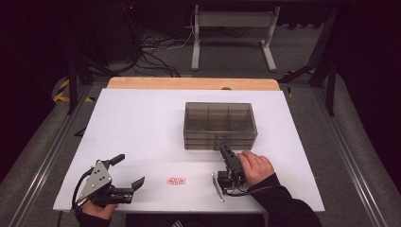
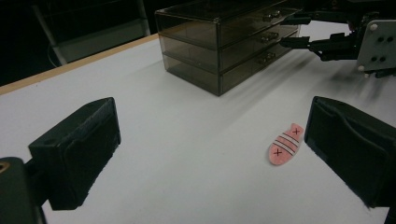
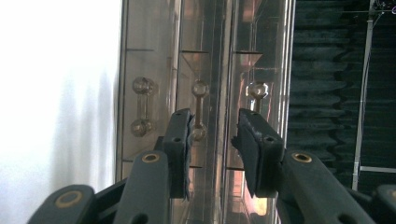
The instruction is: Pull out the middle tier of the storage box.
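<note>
1. The smoked drawer box (image 1: 220, 125) is sitting mid-counter, drawers shut; the right gripper (image 3: 214, 135) is lining up on the middle drawer handle (image 3: 200, 110), jaws narrow but not yet pinching it.
2. Next, judging by this: closing on the handle, pulling straight out.
3. The left gripper (image 2: 205, 154) is waiting wide-jawed near the pink fish tag (image 2: 286, 143).

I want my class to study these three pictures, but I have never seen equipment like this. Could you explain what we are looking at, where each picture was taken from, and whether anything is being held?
A person sits at a white table with a hand-held two-jaw gripper in each hand; there is no robot arm. One camera looks down from above; the other two ride on the grippers.

On the table stand a smoky clear drawer box and a small pink fish-shaped piece.

The left gripper is open, holding nothing. The right gripper, turned sideways, reaches the drawer fronts; its jaws flank a drawer handle but do not yet press on it.
</note>
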